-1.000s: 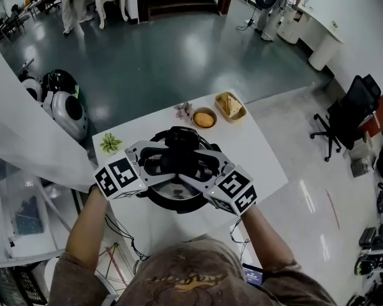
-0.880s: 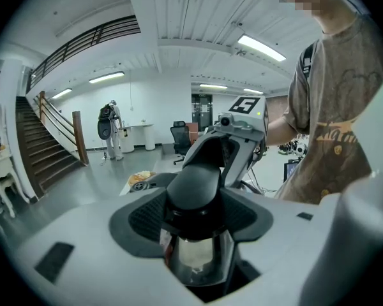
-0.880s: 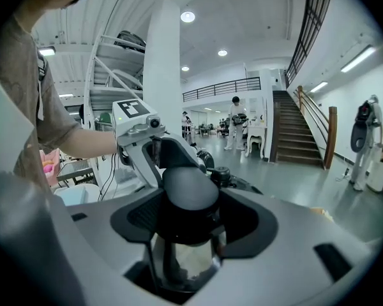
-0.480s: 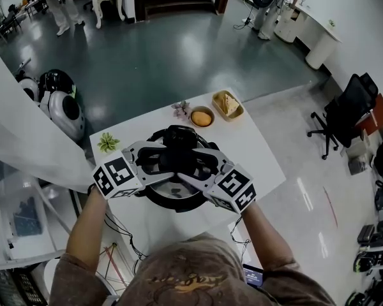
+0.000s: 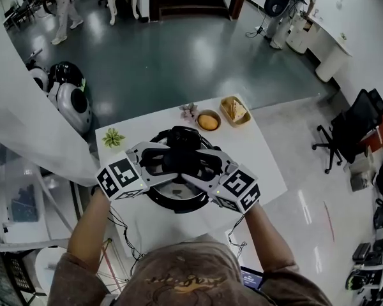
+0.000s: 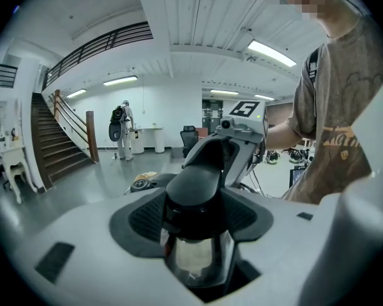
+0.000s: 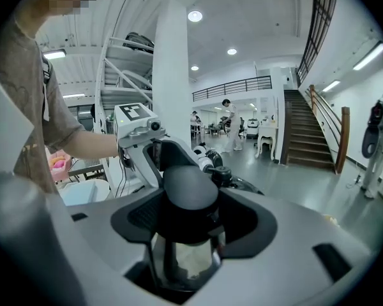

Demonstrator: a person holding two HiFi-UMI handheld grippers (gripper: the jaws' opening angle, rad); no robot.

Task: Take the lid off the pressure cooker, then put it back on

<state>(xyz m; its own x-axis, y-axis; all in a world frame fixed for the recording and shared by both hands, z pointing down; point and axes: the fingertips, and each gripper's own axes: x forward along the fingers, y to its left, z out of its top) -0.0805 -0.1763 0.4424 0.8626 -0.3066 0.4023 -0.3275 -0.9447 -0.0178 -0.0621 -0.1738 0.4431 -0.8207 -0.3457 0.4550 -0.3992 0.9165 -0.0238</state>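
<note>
I am clamping my left gripper (image 6: 193, 234) and right gripper (image 7: 182, 234) on opposite ends of the lid handle (image 5: 180, 159), whose long axis is running between them. Both grippers are equally near. The lid (image 5: 173, 187) is lying directly below, over the pressure cooker (image 5: 179, 206) on the table (image 5: 258, 155).

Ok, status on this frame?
Left gripper shut on lid handle. Right gripper shut on its other end. Lid over pot, seated or lifted unclear. Nothing blocking.
</note>
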